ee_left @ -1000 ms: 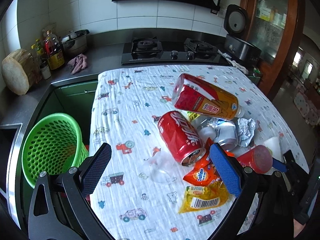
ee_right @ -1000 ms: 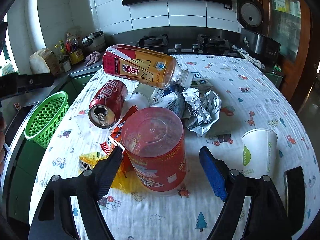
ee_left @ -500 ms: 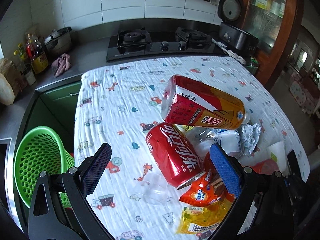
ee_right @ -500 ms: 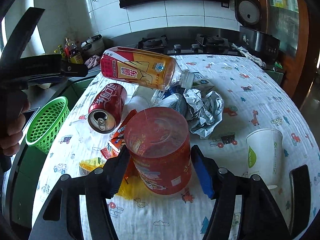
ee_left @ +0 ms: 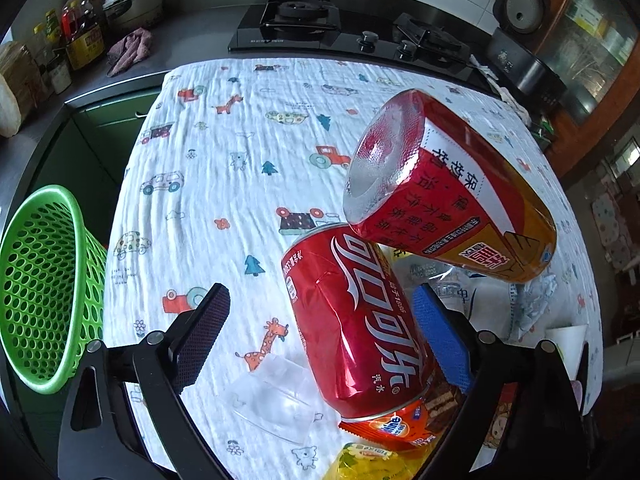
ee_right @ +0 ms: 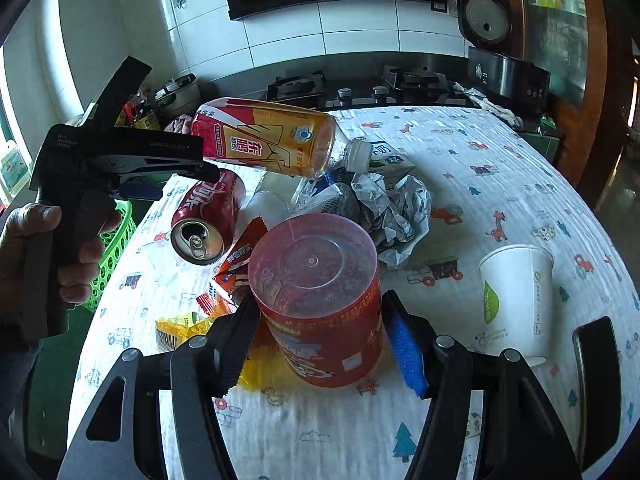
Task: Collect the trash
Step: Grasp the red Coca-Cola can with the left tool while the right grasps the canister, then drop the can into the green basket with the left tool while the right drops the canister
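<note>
A red cola can lies on its side on the patterned cloth, and also shows in the right wrist view. My left gripper is open with the can between its jaws, right pad close to it. A red-orange tea bottle rests tilted on the pile behind. My right gripper is shut on an upturned red plastic cup. Snack wrappers and a clear plastic piece lie by the can.
A green mesh basket stands off the table's left edge. A white paper cup, crumpled paper and a milk carton lie on the cloth. Stove and counter are behind.
My left gripper moved forward and down until the cola can sits between its jaws. My right gripper closed from open onto the red cup.
</note>
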{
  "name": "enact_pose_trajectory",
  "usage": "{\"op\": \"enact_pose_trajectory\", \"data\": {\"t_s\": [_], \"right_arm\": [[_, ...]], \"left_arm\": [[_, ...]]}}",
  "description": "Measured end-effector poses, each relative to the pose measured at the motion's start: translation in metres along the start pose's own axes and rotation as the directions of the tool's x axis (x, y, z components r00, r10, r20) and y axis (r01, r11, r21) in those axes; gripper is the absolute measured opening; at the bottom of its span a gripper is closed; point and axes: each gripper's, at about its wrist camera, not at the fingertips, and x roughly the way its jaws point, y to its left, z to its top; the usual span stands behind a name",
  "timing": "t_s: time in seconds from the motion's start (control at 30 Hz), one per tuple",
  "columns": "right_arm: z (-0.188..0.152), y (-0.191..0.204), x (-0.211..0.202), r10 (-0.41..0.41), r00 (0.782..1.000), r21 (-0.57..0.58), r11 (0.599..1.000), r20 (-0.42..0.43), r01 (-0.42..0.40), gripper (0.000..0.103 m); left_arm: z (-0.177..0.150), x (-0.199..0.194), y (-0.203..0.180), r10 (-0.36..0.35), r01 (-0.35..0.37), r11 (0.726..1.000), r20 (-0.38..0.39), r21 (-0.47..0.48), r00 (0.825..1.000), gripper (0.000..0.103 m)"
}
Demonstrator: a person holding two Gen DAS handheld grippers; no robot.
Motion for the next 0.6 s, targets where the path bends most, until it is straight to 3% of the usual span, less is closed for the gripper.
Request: {"op": "enact_pose_trajectory", "data": {"t_s": [0.23, 0.37, 0.6], "right_arm": [[-0.002, 0.000, -0.002, -0.008, 1.000, 0.001, 1.000, -0.003, 0.008, 0.060], [-0.003, 0.001, -0.004, -0.010, 1.000, 0.002, 1.000, -0.005, 0.010, 0.060], [-0.005, 0.003, -0.011, -0.008, 1.000, 0.002, 1.000, 0.000, 0.008, 0.060]], "left_arm": [[-0.002, 0.016, 0.003, -0.060, 0.059, 0.998, -0.045, -0.022, 0.997, 0.088], [-0.003, 0.022, 0.002, -0.120, 0.118, 0.992, -0.072, -0.034, 0.990, 0.069], [-0.009, 0.011, 0.006, -0.147, 0.146, 0.989, -0.045, -0.034, 0.988, 0.068]]}}
